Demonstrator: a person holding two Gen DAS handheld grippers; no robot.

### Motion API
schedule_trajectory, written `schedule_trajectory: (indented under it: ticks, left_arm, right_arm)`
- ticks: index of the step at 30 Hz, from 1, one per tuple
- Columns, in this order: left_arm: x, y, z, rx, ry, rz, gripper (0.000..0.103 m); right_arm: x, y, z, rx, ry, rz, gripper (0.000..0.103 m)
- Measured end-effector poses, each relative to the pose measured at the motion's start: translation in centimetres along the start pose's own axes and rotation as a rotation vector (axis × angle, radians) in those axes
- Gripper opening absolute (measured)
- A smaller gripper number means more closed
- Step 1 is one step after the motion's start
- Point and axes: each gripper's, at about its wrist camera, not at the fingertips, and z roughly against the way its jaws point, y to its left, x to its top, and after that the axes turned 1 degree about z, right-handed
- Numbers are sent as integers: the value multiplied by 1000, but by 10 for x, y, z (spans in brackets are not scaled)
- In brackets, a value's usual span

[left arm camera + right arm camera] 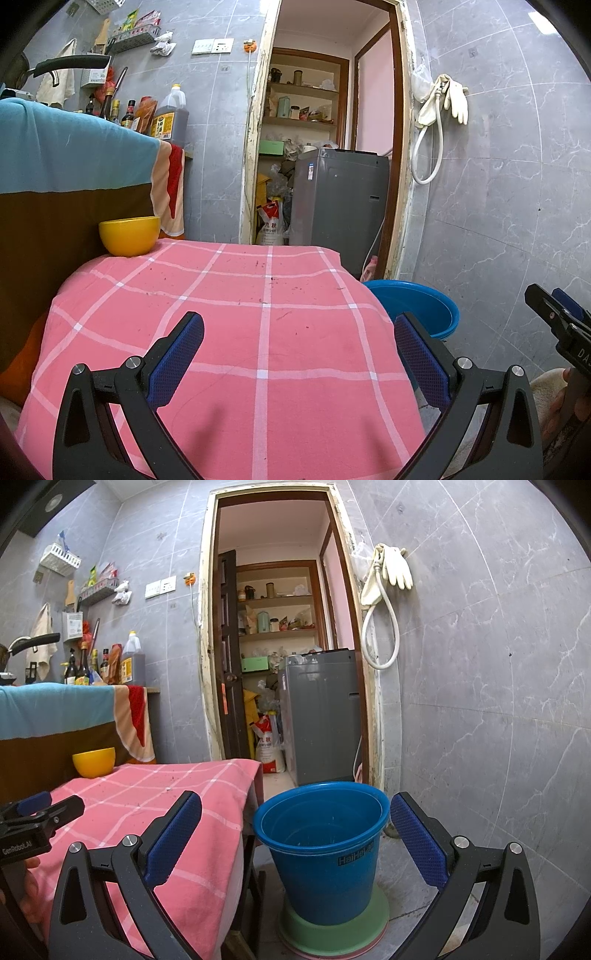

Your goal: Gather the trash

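Observation:
A pink checked cloth covers a small table; small dark crumbs are scattered on its far half. My left gripper hovers open over the near part of the cloth, holding nothing. A blue bucket stands on the floor to the table's right, on a green disc; I see nothing inside it. My right gripper is open just in front of the bucket, its fingers on either side of the rim in the view. A yellow bowl sits at the cloth's far left corner.
A counter draped with a blue towel and carrying bottles rises behind the table on the left. A doorway ahead leads to a grey washing machine and shelves. Grey tiled wall with hanging gloves bounds the right.

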Motion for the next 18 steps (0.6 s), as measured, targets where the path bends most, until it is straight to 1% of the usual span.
schedule_trajectory:
  ticks: [18]
  left_arm:
    - [0, -2, 1, 3, 4, 6, 101]
  right_arm:
    - [0, 1, 1, 0, 1, -2, 103]
